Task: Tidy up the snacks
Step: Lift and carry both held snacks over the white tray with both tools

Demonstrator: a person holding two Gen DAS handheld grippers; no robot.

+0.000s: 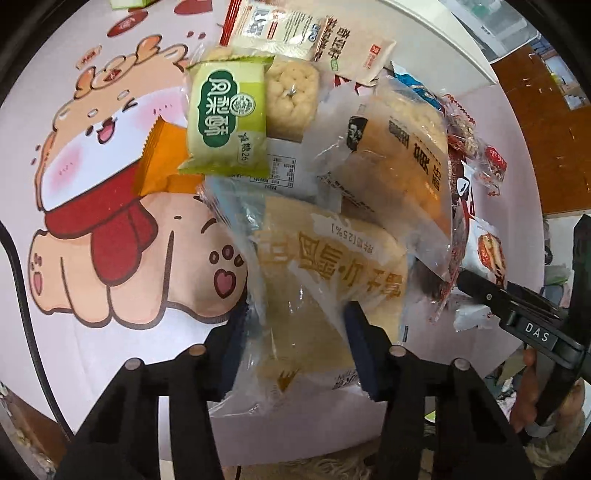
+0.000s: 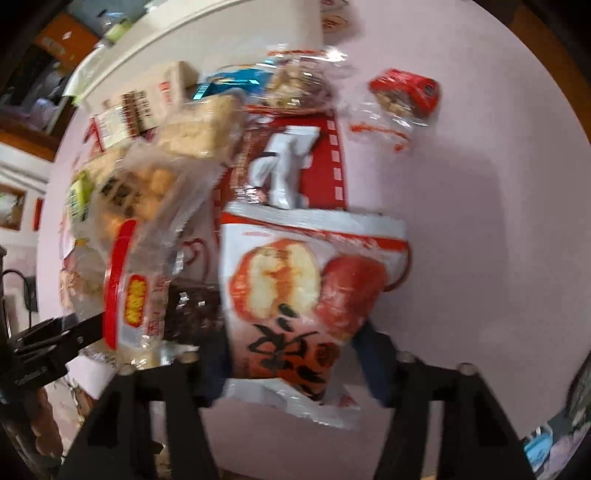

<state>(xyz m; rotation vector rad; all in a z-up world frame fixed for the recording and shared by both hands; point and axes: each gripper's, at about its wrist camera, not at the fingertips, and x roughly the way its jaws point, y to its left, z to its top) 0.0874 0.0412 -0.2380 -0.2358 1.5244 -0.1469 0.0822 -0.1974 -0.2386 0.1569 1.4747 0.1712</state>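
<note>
A pile of snack packets lies on a pink cartoon tablecloth (image 1: 122,206). My left gripper (image 1: 295,339) is shut on a clear bread packet with orange print (image 1: 317,280) at the near edge of the pile. My right gripper (image 2: 291,365) is shut on a white packet with red apple-like pictures (image 2: 306,288), at the near right of the pile. The right gripper also shows in the left wrist view (image 1: 517,310), far right. A green pastry packet (image 1: 227,122) and a second bread packet (image 1: 399,162) lie further back.
An orange packet (image 1: 162,158) sits left of the green one. White packets (image 1: 295,29) lie at the back. A small red nut packet (image 2: 406,96) lies apart on the cloth, right of the pile. A black cable (image 1: 22,295) runs along the table's left edge.
</note>
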